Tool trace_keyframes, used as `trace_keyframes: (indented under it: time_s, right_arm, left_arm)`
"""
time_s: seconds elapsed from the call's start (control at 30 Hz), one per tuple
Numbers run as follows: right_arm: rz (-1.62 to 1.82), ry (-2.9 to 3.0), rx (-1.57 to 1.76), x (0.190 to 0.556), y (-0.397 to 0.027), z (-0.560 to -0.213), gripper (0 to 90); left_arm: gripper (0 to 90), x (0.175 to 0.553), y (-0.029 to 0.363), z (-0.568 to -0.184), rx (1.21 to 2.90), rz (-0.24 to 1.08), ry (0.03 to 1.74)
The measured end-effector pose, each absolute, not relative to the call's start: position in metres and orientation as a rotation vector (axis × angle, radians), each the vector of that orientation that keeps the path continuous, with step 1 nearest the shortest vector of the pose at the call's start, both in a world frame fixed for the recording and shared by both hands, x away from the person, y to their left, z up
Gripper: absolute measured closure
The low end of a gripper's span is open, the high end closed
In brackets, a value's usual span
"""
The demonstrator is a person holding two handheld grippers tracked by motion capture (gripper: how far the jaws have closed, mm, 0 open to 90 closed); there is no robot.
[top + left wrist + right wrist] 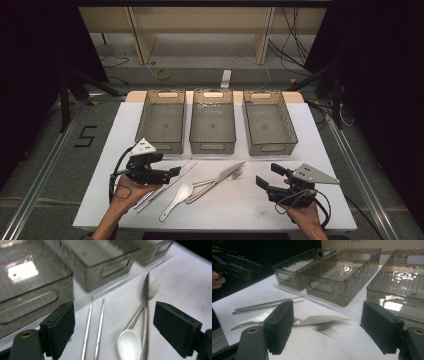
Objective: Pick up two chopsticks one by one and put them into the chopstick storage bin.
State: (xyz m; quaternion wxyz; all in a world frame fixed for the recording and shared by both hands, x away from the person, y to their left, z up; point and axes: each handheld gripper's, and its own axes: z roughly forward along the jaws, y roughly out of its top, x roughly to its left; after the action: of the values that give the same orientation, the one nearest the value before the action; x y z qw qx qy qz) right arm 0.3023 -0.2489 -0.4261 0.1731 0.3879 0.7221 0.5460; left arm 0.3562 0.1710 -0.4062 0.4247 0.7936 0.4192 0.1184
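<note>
Grey bins point(212, 125) stand beyond the cutlery point(200, 185).

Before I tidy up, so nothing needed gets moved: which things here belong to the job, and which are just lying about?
Job: chopsticks, white spoon, knife, fork, three bins, both open grippers.
Lying about: power strip, yellow cable coil on the floor.

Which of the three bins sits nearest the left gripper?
The leftmost bin; the left gripper hovers just in front of its near wall, while the other two bins stand farther right.
</note>
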Motion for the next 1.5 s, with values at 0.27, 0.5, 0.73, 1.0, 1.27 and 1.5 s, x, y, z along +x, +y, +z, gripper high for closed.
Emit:
trace_keyframes:
  time_s: [0.27, 0.5, 0.73, 1.0, 1.27, 1.5]
  right_arm:
    - [1.546, 2.043, 1.108, 0.303, -0.250, -0.426, 27.4]
    - [1.541, 2.055, 1.114, 0.303, -0.250, -0.427, 27.4]
    - [1.524, 2.069, 1.104, 0.303, -0.248, -0.427, 27.4]
    - [1.520, 2.076, 1.106, 0.303, -0.248, -0.428, 27.4]
    - [1.519, 2.089, 1.093, 0.303, -0.247, -0.428, 27.4]
    - [1.518, 2.093, 1.091, 0.303, -0.247, -0.428, 27.4]
  left_arm:
    - [20.0, 0.384, 0.164, -0.410, 2.192, 0.262, 1.129]
    - [25.4, 0.397, 0.173, -0.420, 2.300, 0.222, 1.219]
    - [34.5, 0.396, 0.178, -0.430, 2.410, 0.143, 1.258]
    - [47.3, 0.392, 0.170, -0.437, 2.531, 0.074, 1.255]
    - [59.5, 0.392, 0.171, -0.448, 2.590, 0.063, 1.273]
    - [69.3, 0.393, 0.171, -0.456, 2.613, 0.030, 1.274]
